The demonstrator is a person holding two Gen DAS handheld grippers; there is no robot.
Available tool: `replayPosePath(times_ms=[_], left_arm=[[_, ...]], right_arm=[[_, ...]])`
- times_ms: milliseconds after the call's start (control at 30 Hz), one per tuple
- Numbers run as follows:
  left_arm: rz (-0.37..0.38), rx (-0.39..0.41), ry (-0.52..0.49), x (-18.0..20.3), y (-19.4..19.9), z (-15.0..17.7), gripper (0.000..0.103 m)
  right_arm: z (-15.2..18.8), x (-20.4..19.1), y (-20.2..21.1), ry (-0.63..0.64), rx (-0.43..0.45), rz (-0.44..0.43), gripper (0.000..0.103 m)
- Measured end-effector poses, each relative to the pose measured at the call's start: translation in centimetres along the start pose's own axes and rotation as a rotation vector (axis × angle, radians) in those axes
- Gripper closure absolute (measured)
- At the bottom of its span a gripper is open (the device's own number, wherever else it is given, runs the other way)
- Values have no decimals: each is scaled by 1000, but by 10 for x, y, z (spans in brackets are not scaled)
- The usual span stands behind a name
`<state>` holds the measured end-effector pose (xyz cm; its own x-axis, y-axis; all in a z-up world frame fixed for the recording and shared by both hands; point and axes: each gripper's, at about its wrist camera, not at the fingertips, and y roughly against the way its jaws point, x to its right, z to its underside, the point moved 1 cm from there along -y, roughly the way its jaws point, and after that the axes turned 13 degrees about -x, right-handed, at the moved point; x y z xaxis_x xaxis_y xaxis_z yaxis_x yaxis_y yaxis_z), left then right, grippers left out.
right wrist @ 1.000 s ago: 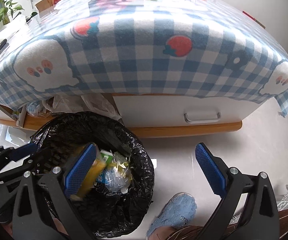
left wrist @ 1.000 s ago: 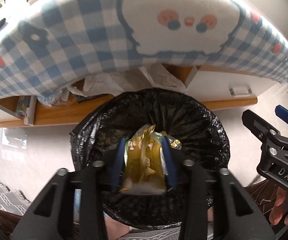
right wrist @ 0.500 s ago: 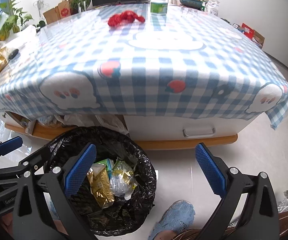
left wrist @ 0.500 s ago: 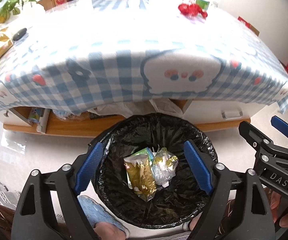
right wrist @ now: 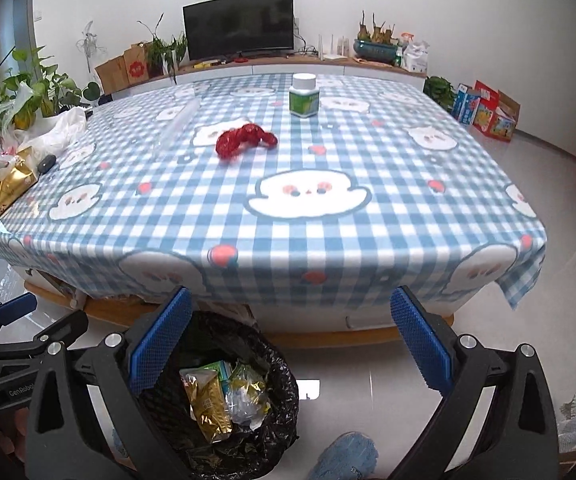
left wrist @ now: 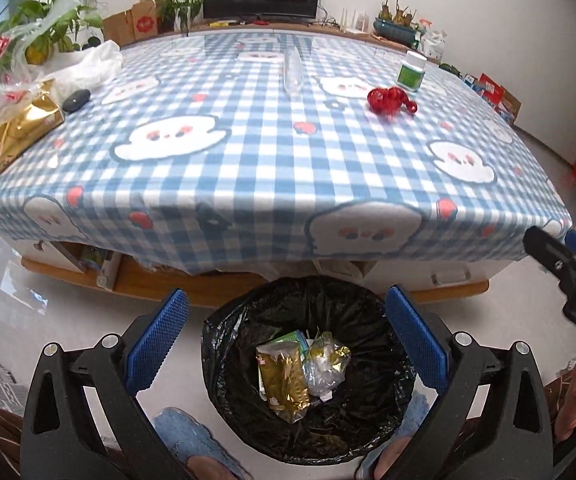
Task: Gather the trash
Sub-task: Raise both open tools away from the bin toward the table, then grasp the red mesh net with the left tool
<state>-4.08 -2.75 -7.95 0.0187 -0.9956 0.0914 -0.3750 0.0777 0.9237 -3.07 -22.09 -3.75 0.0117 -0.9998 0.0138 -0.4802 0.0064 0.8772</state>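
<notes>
Below, the left gripper [left wrist: 285,334] is opening, empty, over the bin [left wrist: 223,344].

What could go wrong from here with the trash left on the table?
1. The clear plastic bags lie loose at the table's far left corner, heaped over the gold packet; a pinch may drag both.
2. The red crumpled wrapper sits beside the upright green-label bottle; reaching for it could tip the bottle.
3. The bin stands below the table edge, so carried pieces could miss it. Both tools, left and right, hold nothing; the left's jaws are opening.
</notes>
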Motion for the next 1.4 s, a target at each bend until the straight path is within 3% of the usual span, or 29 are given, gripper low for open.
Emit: replayPosePath(times_ms=[233, 600, 1400], left_arm=[[22, 18, -30, 13, 13, -22, 6], [43, 24, -60, 46, 13, -75, 6], [-1, -34, -139, 102, -76, -206, 7]], right_arm=[[-29, 17, 18, 20, 44, -8, 8], [-72, 29, 8, 29, 52, -10, 8], [-181, 82, -75, -56, -4, 17, 8]])
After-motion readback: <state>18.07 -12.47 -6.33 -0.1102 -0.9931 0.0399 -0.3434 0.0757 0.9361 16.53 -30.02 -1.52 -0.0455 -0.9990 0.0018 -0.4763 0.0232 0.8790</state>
